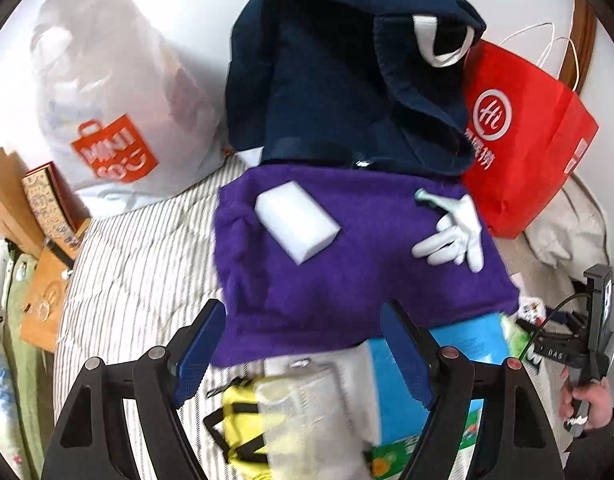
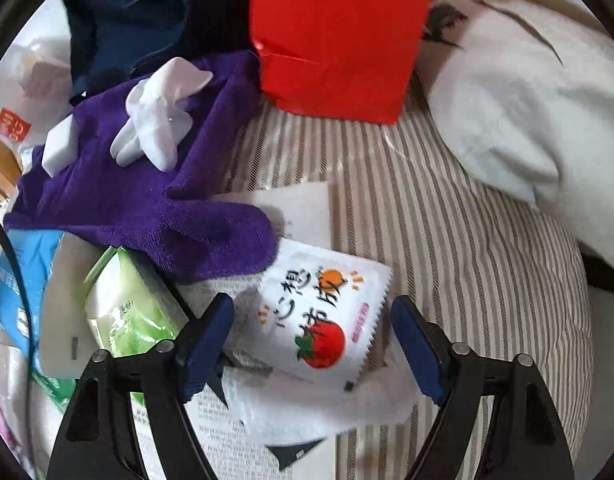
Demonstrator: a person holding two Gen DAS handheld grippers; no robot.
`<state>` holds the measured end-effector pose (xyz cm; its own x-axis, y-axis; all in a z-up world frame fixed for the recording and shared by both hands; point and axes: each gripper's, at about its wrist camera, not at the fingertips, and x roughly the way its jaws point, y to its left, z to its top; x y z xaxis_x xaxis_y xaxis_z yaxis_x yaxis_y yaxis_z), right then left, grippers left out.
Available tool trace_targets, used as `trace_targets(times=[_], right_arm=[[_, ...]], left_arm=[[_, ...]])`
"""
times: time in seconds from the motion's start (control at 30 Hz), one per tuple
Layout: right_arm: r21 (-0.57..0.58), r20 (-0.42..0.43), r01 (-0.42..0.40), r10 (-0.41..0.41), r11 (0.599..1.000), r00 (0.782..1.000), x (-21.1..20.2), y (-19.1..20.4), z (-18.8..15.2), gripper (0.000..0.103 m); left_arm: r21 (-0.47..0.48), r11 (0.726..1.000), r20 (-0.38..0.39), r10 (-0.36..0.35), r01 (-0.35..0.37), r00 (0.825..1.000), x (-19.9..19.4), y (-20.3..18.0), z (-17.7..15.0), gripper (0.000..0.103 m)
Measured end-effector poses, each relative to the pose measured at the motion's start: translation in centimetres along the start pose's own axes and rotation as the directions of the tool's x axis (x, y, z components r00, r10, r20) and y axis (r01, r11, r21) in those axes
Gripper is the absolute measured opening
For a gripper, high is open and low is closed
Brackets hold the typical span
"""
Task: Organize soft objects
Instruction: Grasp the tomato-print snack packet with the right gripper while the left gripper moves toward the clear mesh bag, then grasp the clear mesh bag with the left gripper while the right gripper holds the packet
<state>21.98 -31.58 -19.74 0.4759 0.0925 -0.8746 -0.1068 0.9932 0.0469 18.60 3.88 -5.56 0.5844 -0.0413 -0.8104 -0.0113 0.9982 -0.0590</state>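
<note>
A purple towel (image 1: 347,264) lies on the striped bed, with a white sponge block (image 1: 297,222) and a white glove (image 1: 455,236) on it. Behind it lies a navy garment (image 1: 339,92). My left gripper (image 1: 307,344) is open just above the towel's near edge, over a clear packet (image 1: 307,408) and a yellow-black item (image 1: 239,424). In the right wrist view the towel (image 2: 147,200), glove (image 2: 155,120) and sponge (image 2: 59,148) lie to the left. My right gripper (image 2: 311,336) is open around a white sachet with a tomato print (image 2: 323,312), which rests on a white cloth (image 2: 319,404).
A red paper bag (image 1: 527,136) stands right of the towel, also in the right wrist view (image 2: 339,32). A white Miniso bag (image 1: 107,112) is at the left. A white pillow (image 2: 527,112), green tissue pack (image 2: 127,312), blue package (image 1: 467,336) and printed papers (image 2: 227,440) lie around.
</note>
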Motion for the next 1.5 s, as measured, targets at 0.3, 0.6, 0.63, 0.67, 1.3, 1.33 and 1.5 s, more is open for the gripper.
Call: trace_targets(times=[0.3, 0.6, 0.63, 0.67, 1.3, 1.33, 1.5], right_arm=[[0.005, 0.032, -0.04, 0.039, 0.999, 0.999, -1.3, -0.5, -0.7, 0.051], [0.074, 0.068, -0.112, 0.107, 0.991, 0.992, -4.4, -1.5, -0.6, 0.051], [0.085, 0.073, -0.124, 0.117, 0.989, 0.99, -4.6, -1.6, -0.6, 0.051], [0.091, 0.079, -0.129, 0.122, 0.987, 0.989, -4.9, -1.7, -0.5, 0.051], [0.032, 0.139, -0.143, 0.137, 0.989, 0.981, -9.9, 1.4, -2.4, 0.051], [0.034, 0.136, -0.146, 0.14, 0.989, 0.981, -9.9, 1.4, -2.5, 0.051], [0.04, 0.122, -0.153, 0.147, 0.987, 0.982, -9.6, 1.5, -3.1, 0.051]], left_arm=[[-0.039, 0.999, -0.041, 0.012, -0.014, 0.999, 0.3, 2.0, -3.0, 0.079], [-0.06, 0.998, -0.069, 0.005, -0.009, 0.998, 0.4, 3.2, -5.9, 0.079], [-0.067, 0.998, -0.074, 0.003, -0.008, 0.997, 0.5, 3.5, -6.4, 0.079], [-0.073, 0.997, -0.078, -0.003, -0.003, 0.997, 0.5, 3.6, -6.7, 0.079], [-0.021, 0.999, -0.145, -0.037, 0.035, 0.989, 3.6, 2.1, -9.8, 0.035], [-0.042, 0.997, -0.15, -0.066, 0.06, 0.986, 3.6, 2.4, -10.0, 0.035], [-0.045, 0.993, -0.128, -0.117, 0.112, 0.985, 2.5, 2.2, -10.3, 0.013]])
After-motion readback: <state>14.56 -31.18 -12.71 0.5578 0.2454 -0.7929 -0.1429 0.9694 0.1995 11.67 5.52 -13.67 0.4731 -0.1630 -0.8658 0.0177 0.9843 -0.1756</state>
